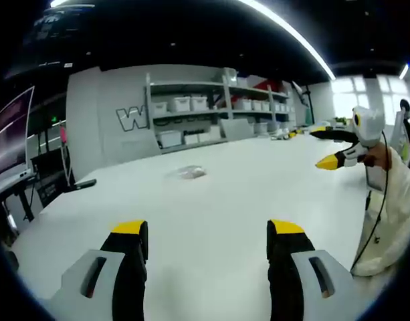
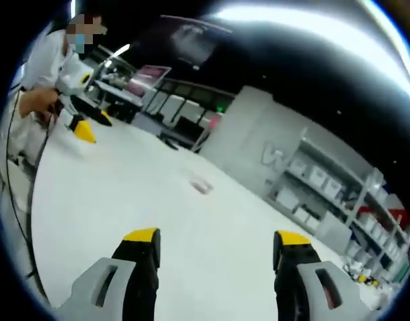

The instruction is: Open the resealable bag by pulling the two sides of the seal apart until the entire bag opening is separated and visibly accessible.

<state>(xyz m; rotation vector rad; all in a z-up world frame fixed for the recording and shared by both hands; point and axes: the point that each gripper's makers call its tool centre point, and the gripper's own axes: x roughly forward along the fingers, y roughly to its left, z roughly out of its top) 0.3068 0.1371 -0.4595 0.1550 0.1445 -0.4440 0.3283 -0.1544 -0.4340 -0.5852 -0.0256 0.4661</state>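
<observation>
The small clear resealable bag lies flat on the white table, well ahead of my left gripper. That gripper is open, its yellow-tipped jaws wide apart with nothing between them. In the right gripper view the bag also lies far ahead of my right gripper, which is open and empty too. The right gripper enters the left gripper view from the right, jaws apart, held by a person in white. The left gripper appears at the far left of the right gripper view.
Grey shelves with white bins stand behind the table's far edge. Monitors and desks are off to the left. A cable hangs from the person's hand along the table's left edge.
</observation>
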